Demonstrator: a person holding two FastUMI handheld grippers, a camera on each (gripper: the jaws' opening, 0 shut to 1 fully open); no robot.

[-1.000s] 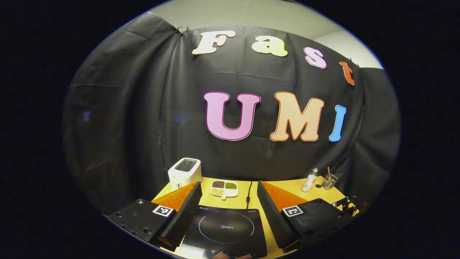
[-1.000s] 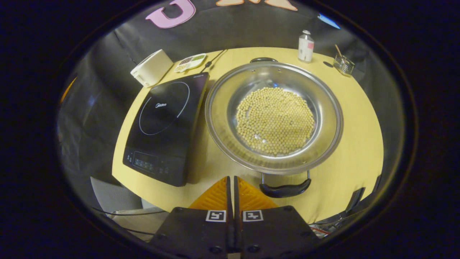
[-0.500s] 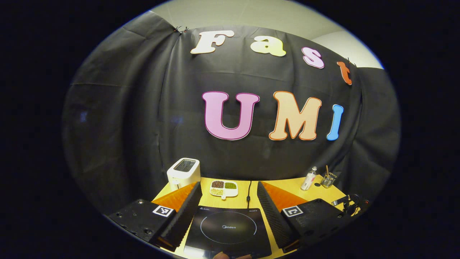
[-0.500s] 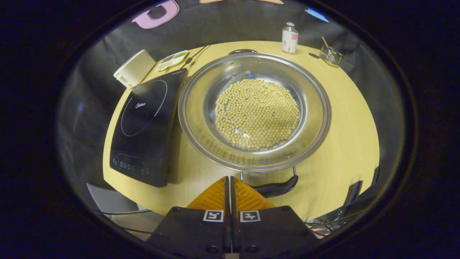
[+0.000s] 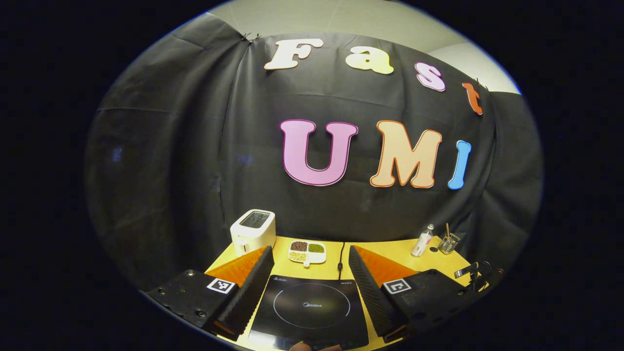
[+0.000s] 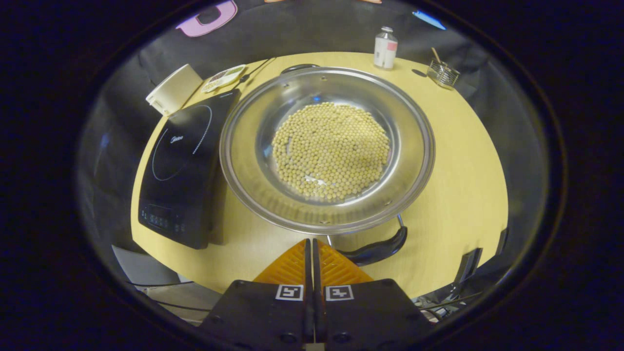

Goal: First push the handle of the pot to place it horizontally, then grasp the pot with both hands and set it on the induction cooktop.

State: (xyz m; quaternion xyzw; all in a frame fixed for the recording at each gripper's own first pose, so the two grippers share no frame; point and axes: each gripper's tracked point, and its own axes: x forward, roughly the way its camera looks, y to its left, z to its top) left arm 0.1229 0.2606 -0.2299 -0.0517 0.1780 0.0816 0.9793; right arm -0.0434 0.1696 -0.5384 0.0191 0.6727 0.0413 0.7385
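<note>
In the left gripper view, our left gripper hangs with its jaws spread wide and nothing between them, above the induction cooktop at six o'clock. The yellow table ends just behind at the black cloth wall. Along that far edge stand a white toaster at eleven o'clock, a divided dish of beans at twelve, and a small bottle and a glass jar at two. The cooktop's cord runs back between the fingers.

In the right gripper view, our right gripper has its jaws pressed together on nothing, over the table's near edge at six o'clock. The steel pot, full of soybeans, sits at centre, its rim just beside the cooktop at nine o'clock. The near pot handle lies just beside our fingertips at five o'clock; the far handle shows at twelve. Bare table lies open at three o'clock.
</note>
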